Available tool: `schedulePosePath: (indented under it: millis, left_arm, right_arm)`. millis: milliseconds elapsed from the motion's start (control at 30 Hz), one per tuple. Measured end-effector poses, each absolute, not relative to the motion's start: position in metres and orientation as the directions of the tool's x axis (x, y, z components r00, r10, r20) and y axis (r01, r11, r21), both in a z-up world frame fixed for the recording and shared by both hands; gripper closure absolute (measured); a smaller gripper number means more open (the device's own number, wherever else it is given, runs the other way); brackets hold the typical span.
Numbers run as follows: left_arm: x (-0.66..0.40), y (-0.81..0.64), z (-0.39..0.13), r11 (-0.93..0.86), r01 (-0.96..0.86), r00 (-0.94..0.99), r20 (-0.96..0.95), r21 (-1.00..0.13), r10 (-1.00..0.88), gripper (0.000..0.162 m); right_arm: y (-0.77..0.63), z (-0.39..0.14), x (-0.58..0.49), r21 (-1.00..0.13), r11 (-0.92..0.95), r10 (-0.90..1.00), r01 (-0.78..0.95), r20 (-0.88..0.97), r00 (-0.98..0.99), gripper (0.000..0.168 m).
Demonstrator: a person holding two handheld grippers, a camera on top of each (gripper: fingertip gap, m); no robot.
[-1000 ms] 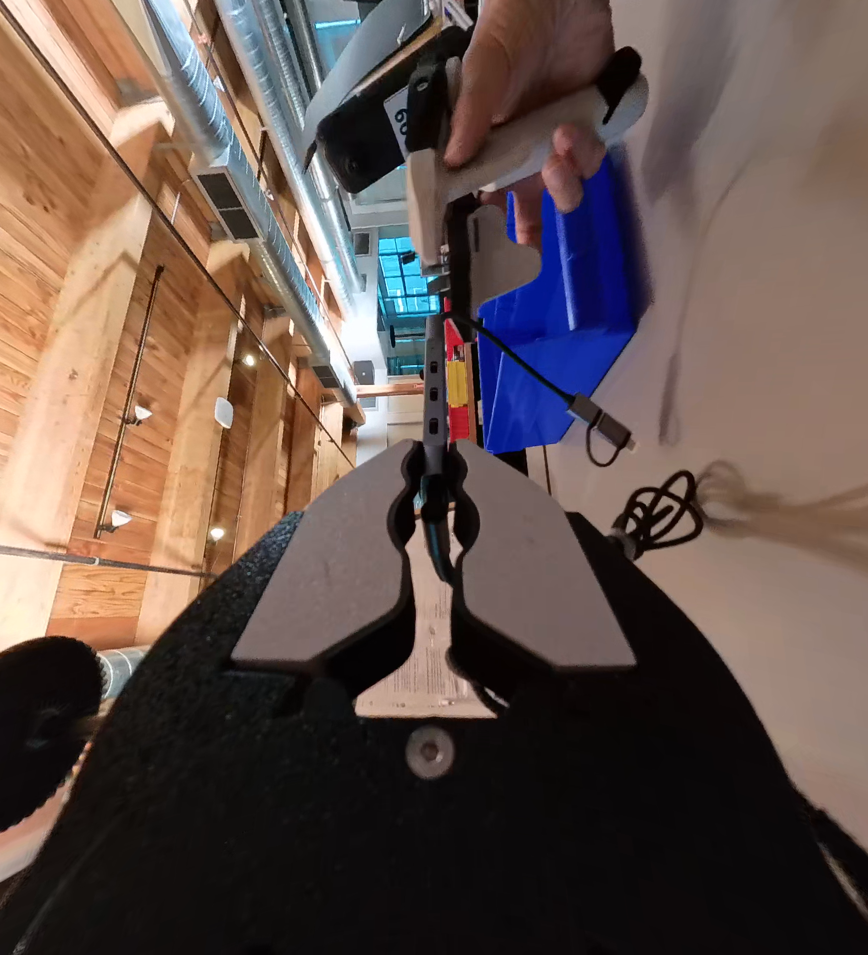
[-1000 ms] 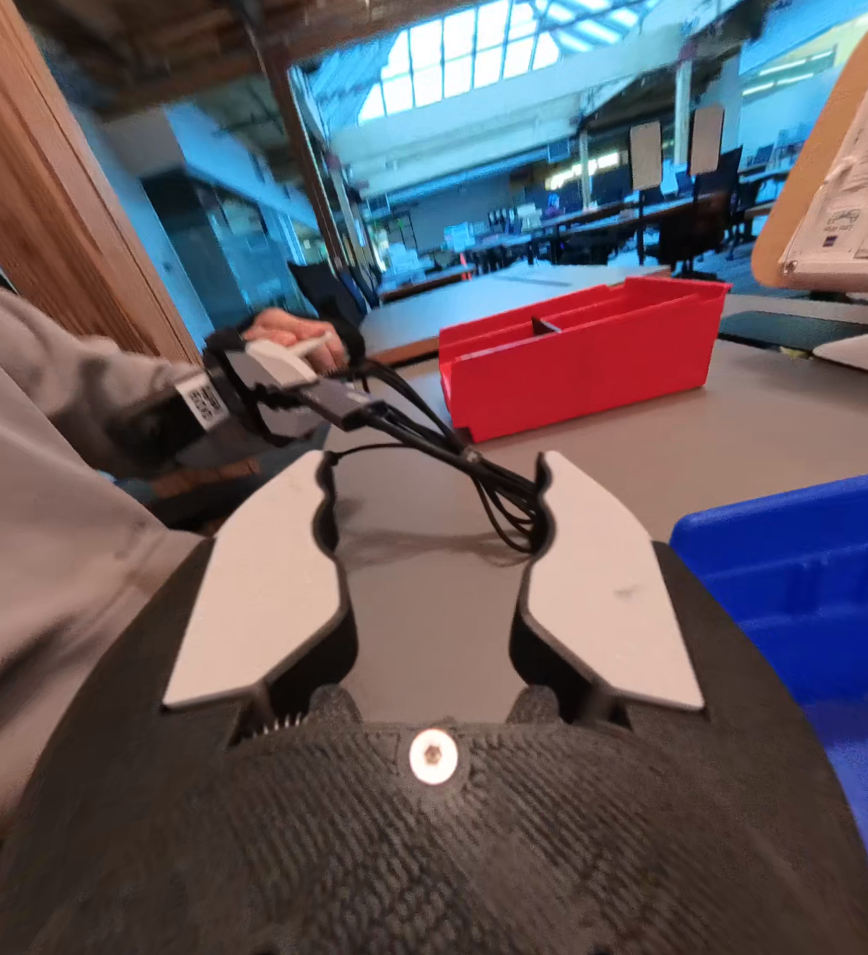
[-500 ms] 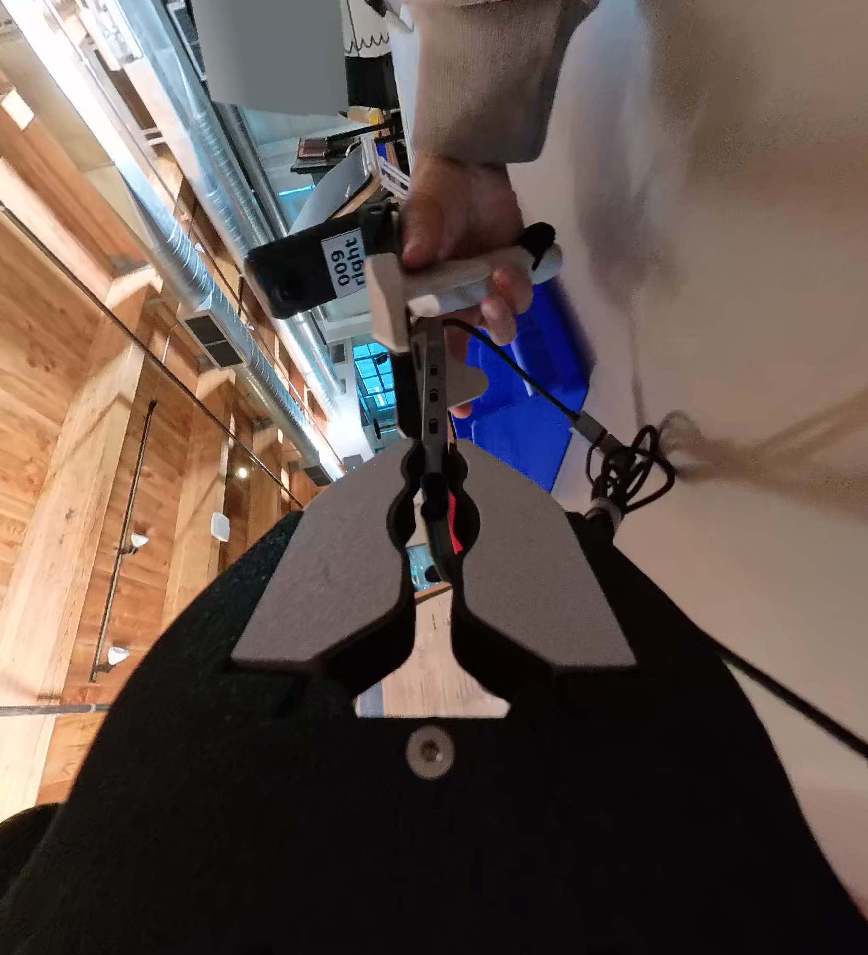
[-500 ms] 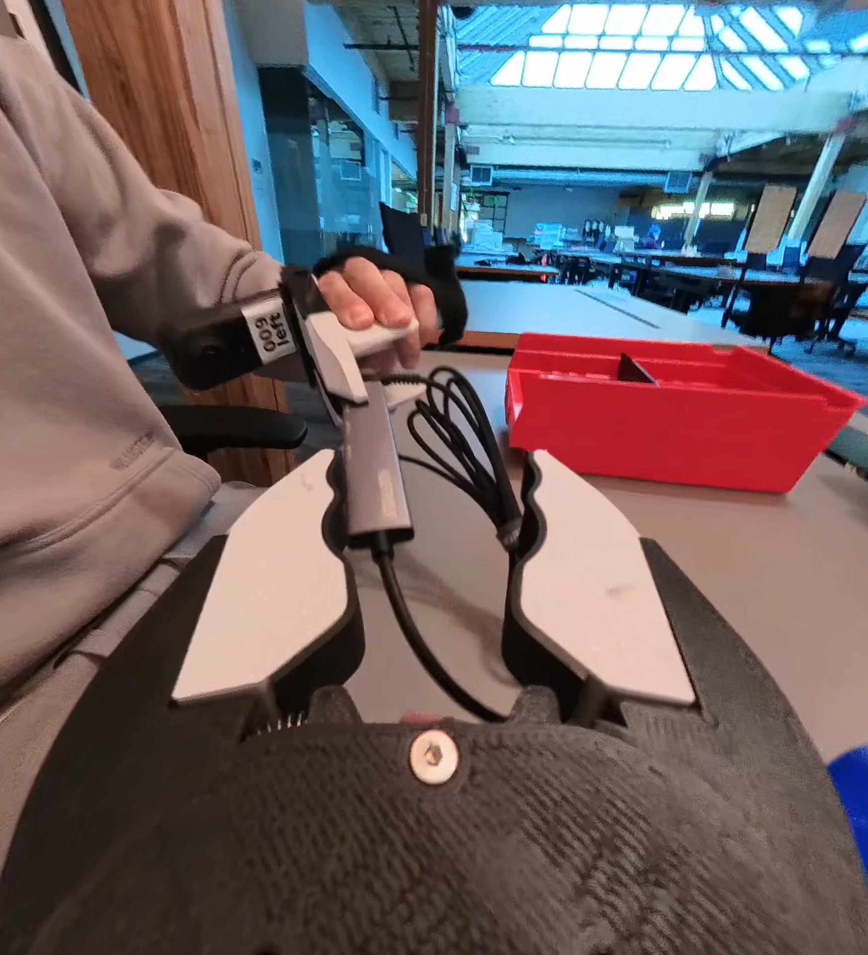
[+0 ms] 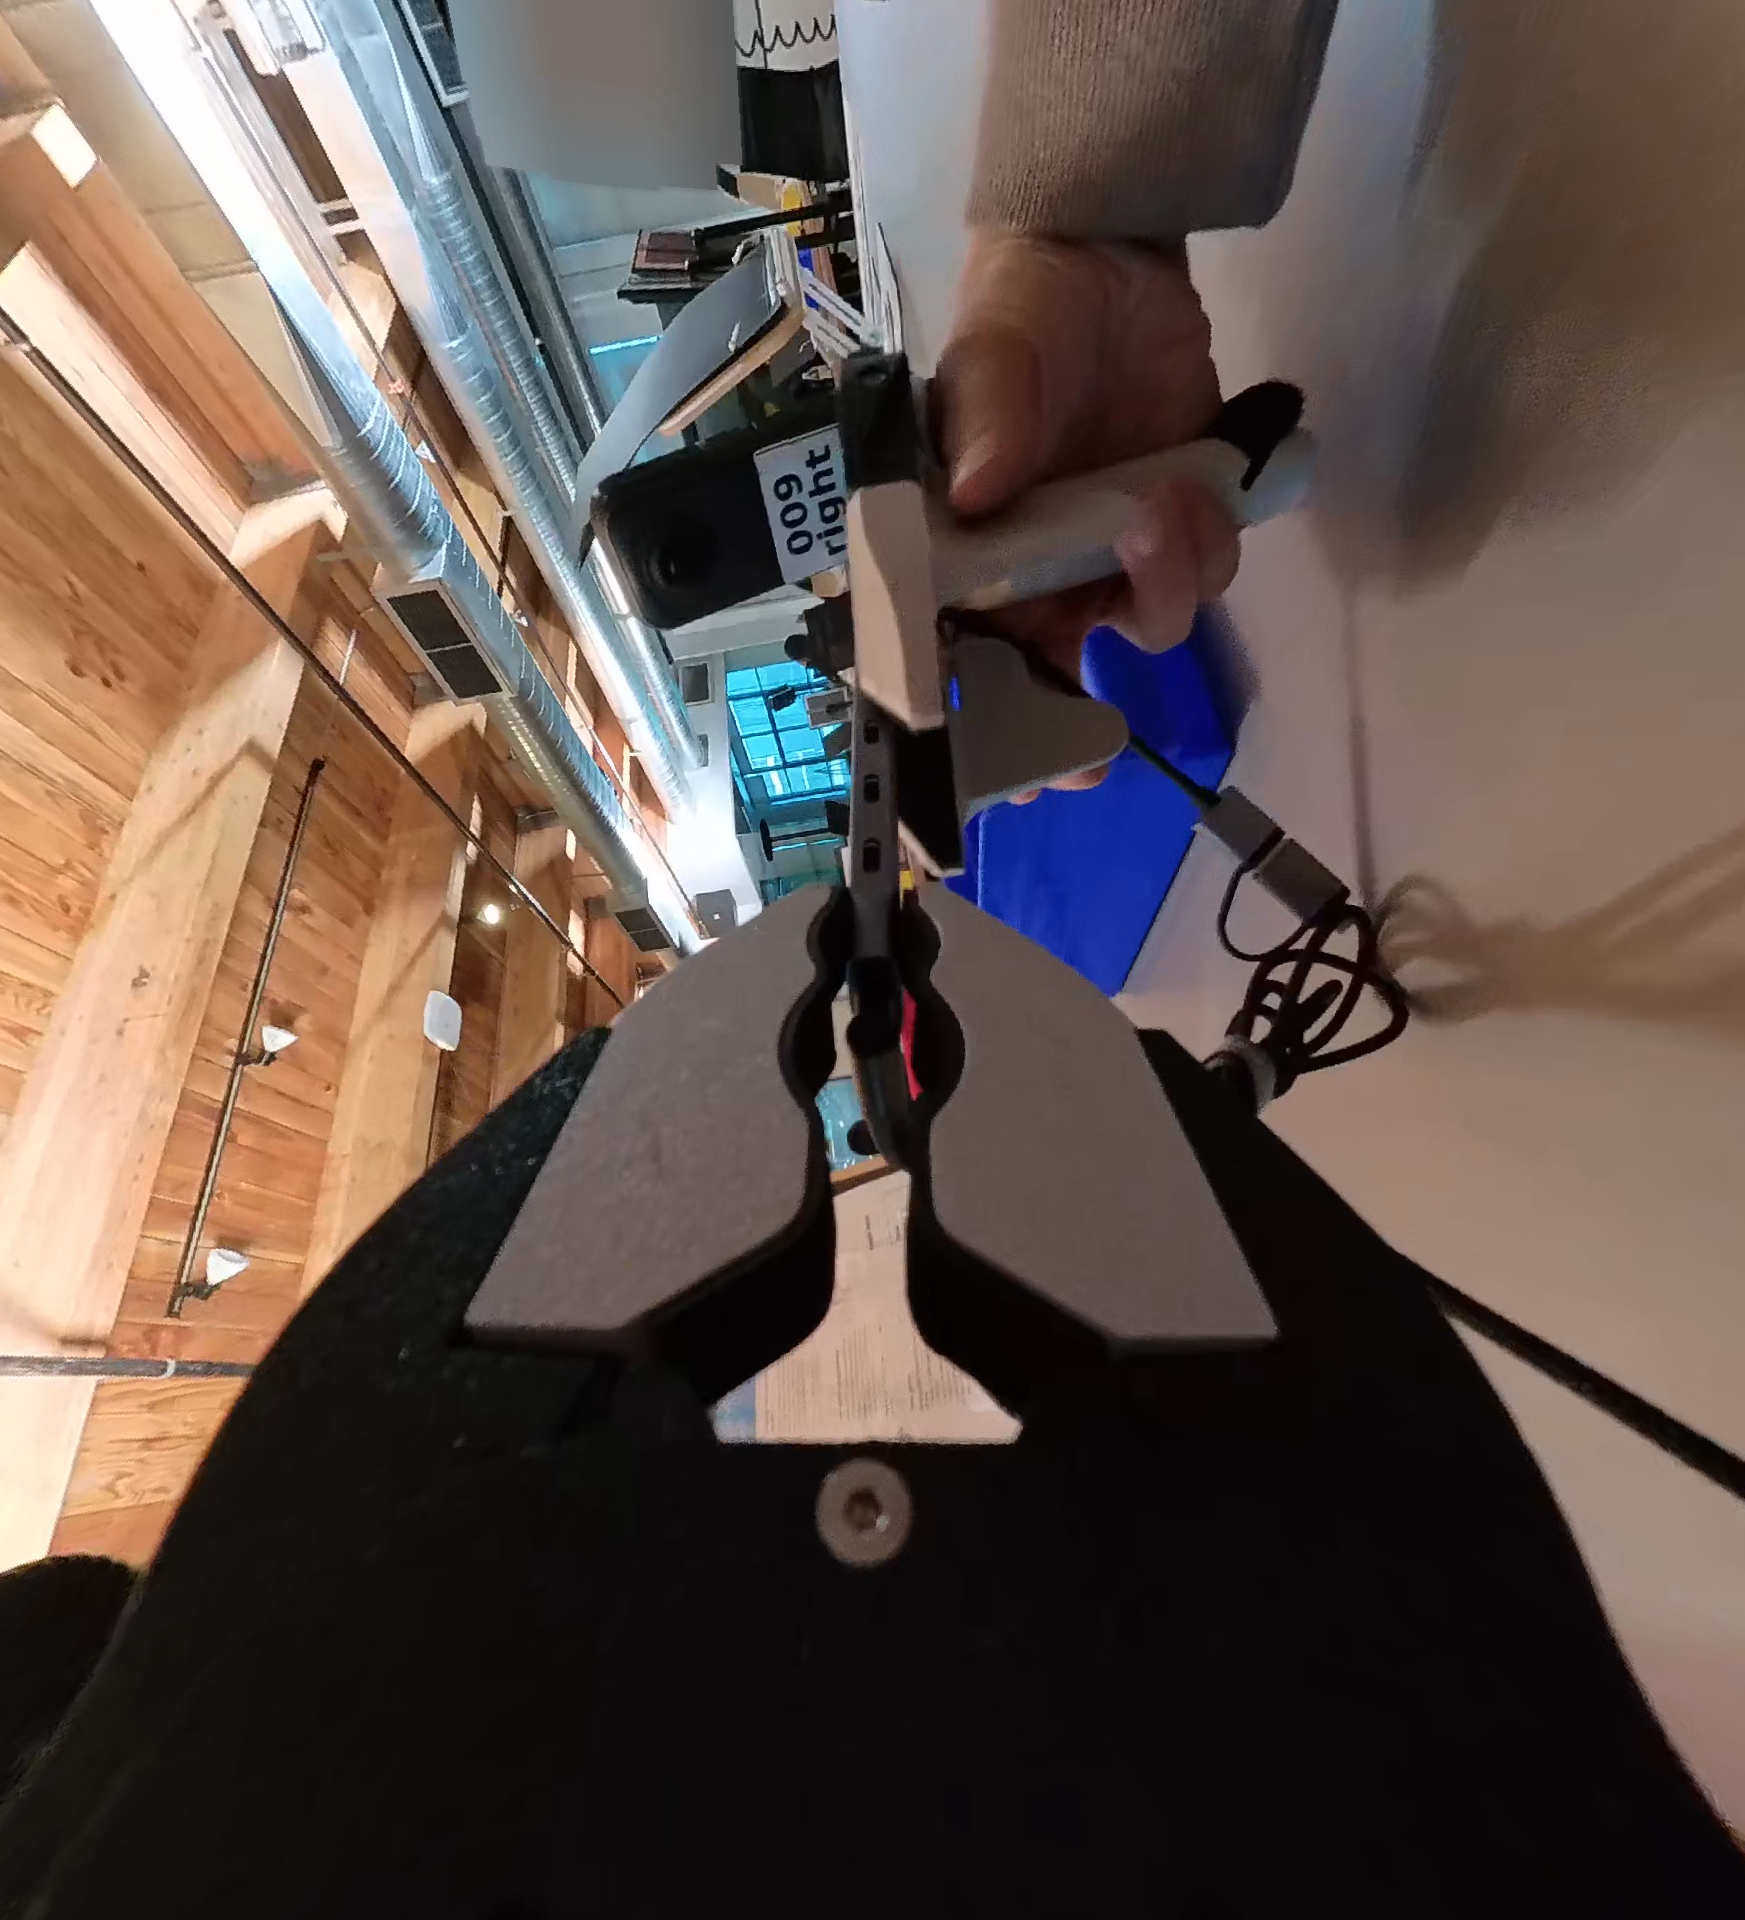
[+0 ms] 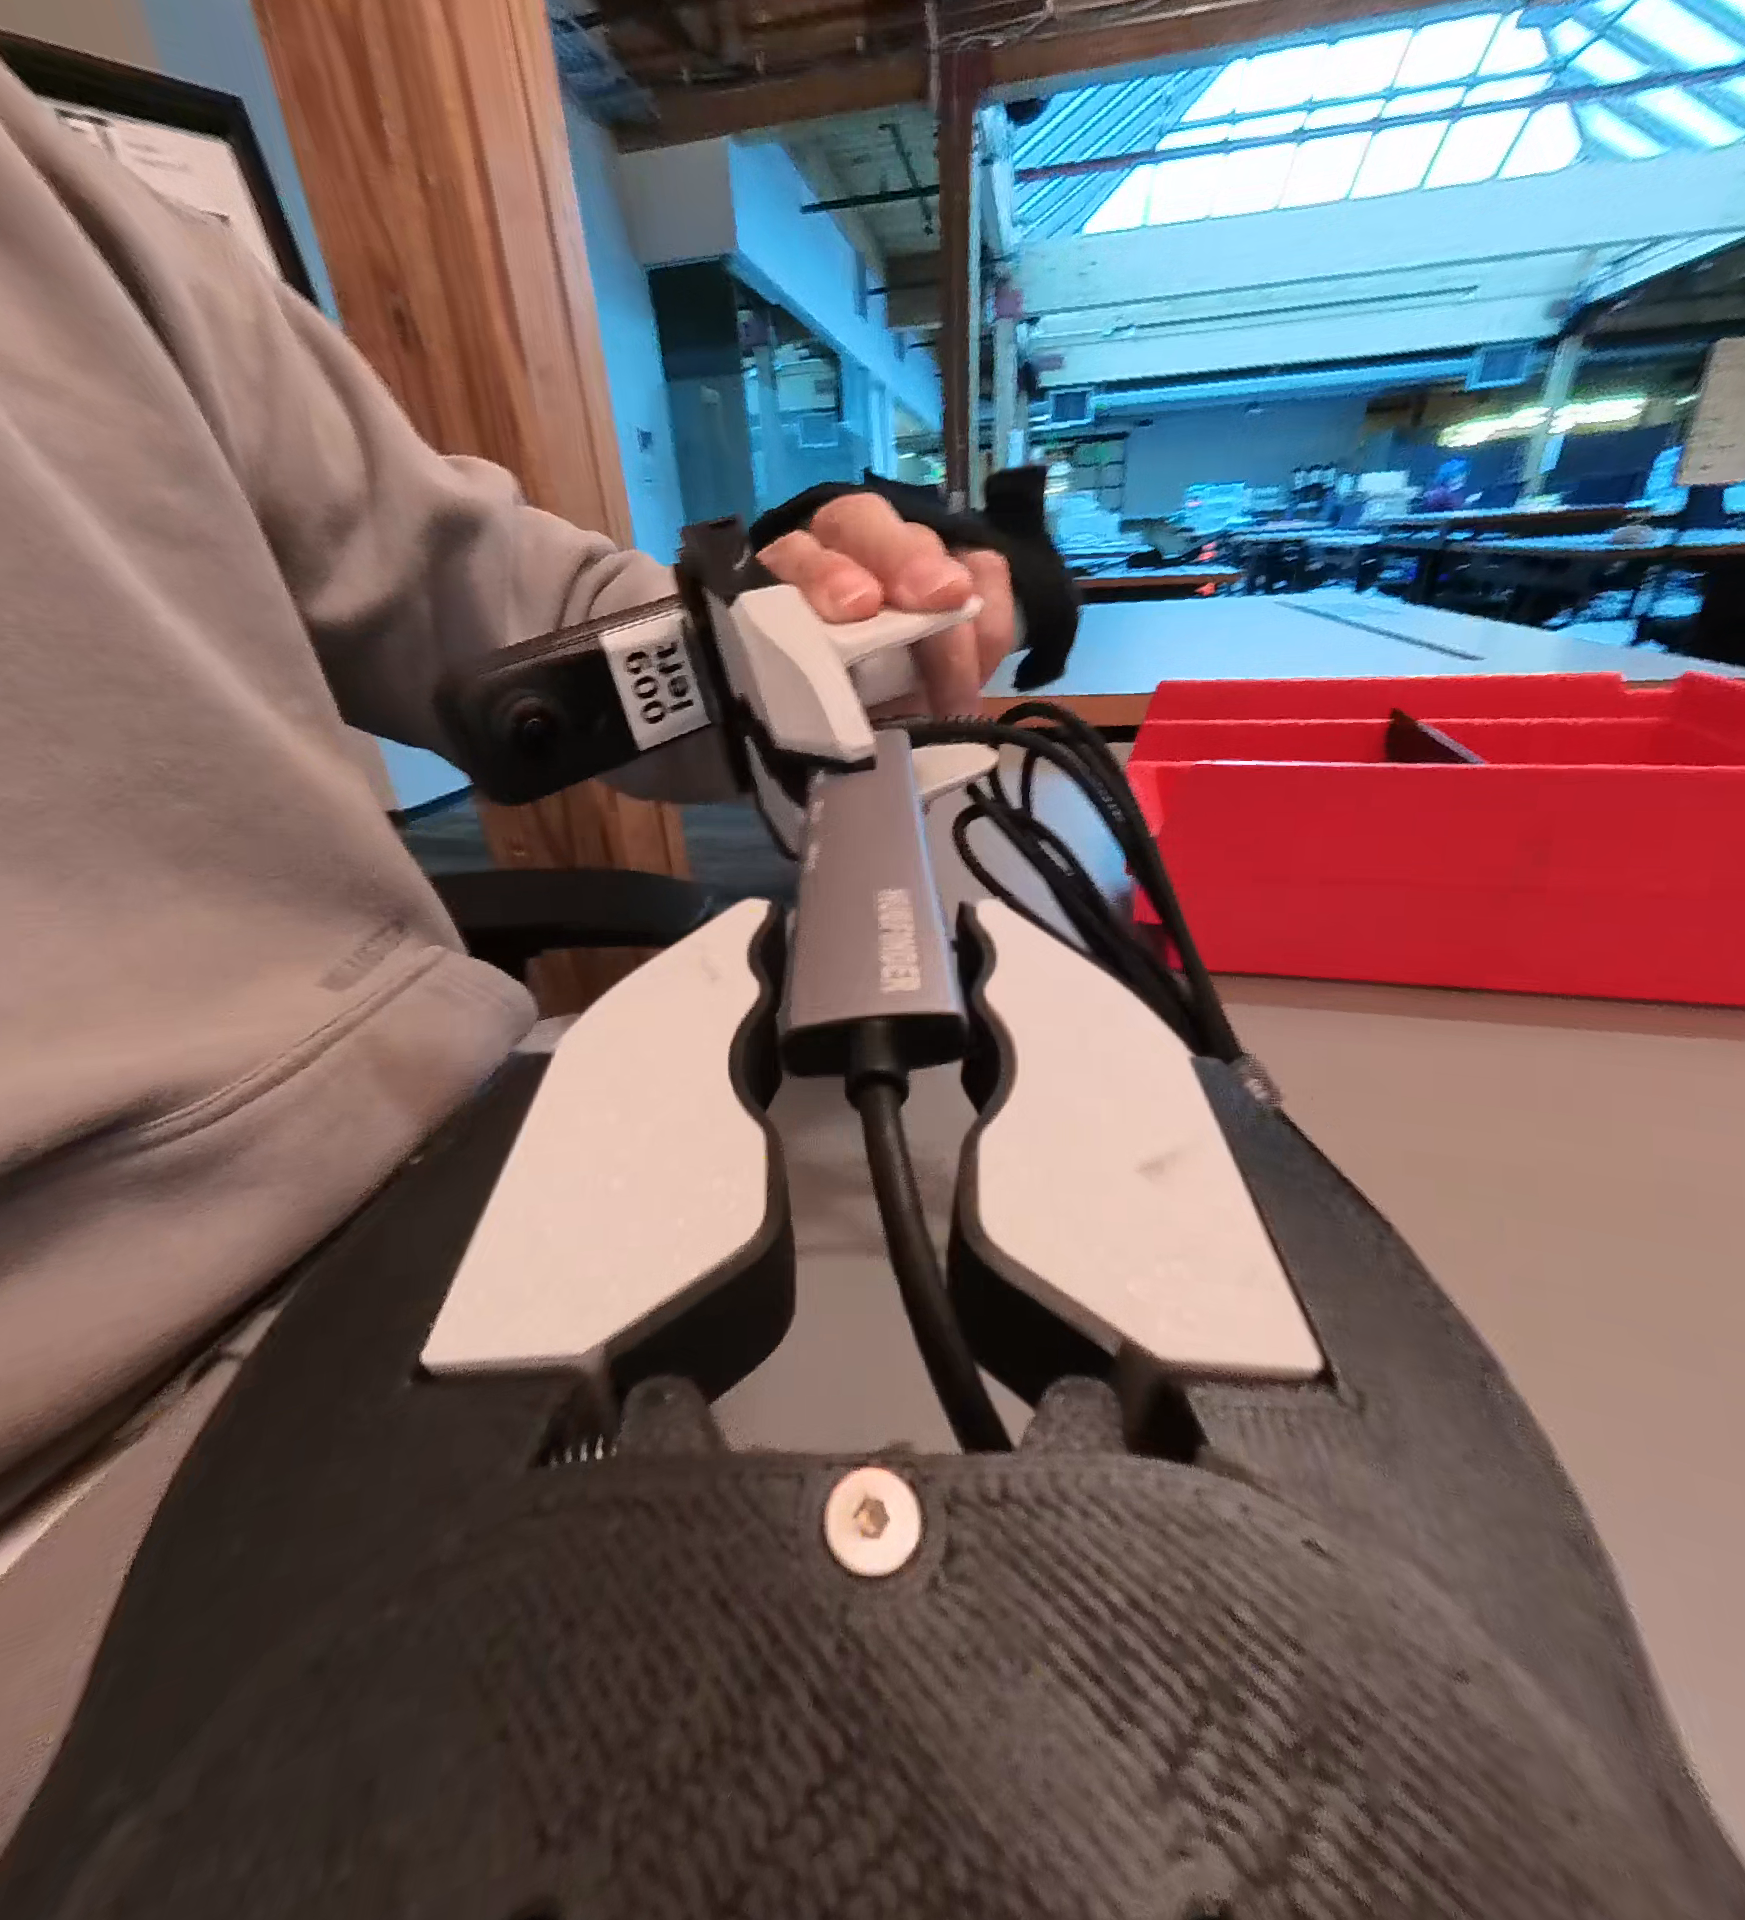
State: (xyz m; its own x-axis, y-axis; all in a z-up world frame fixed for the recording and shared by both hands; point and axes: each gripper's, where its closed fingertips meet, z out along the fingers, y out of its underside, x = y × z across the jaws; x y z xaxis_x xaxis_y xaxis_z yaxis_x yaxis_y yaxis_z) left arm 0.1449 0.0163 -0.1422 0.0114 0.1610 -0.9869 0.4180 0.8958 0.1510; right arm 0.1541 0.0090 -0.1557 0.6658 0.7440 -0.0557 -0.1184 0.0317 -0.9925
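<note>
A slim grey USB hub (image 6: 873,925) with a black cable (image 6: 909,1226) is held in the air between both grippers. My left gripper (image 5: 873,914) is shut on one end of the hub (image 5: 873,821), seen edge-on. My right gripper (image 6: 866,925) is shut on the hub's cable end, its fingers against both sides. The left gripper (image 6: 826,717) shows in the right wrist view, held by a hand. The right gripper (image 5: 951,748) shows in the left wrist view, also hand-held. The cable's coil (image 5: 1304,997) and grey plug (image 5: 1273,862) hang loose beside the hub.
A red bin (image 6: 1470,862) with a divider stands on the grey table (image 6: 1522,1195) behind the hub. A blue bin (image 5: 1086,883) is beyond the right gripper. A person's grey sleeve (image 6: 172,623) fills the left side; a wooden post (image 6: 463,312) stands behind. Both grippers' tips are close together, under 4 cm apart.
My right gripper, open a second ago, has moved up to the hub and closed around its cable end. My left gripper has kept its hold on the hub throughout.
</note>
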Motion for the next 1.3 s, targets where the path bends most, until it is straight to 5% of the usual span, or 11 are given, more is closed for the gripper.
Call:
schedulePosePath:
  millis: [1100,1300]
  left_arm:
    - [0.159,0.048,-0.156,0.918,0.392,-0.122,-0.987,0.052,0.108,0.153]
    - [0.153,0.058,-0.145,0.933,0.346,-0.150,-0.988,-0.097,-0.047,0.138]
  right_arm:
    - [0.031,-0.161,0.169,-0.968,0.031,0.689,-0.248,-0.159,0.707,0.142]
    - [0.028,-0.156,0.180,-0.939,0.027,0.700,-0.343,-0.227,0.677,0.143]
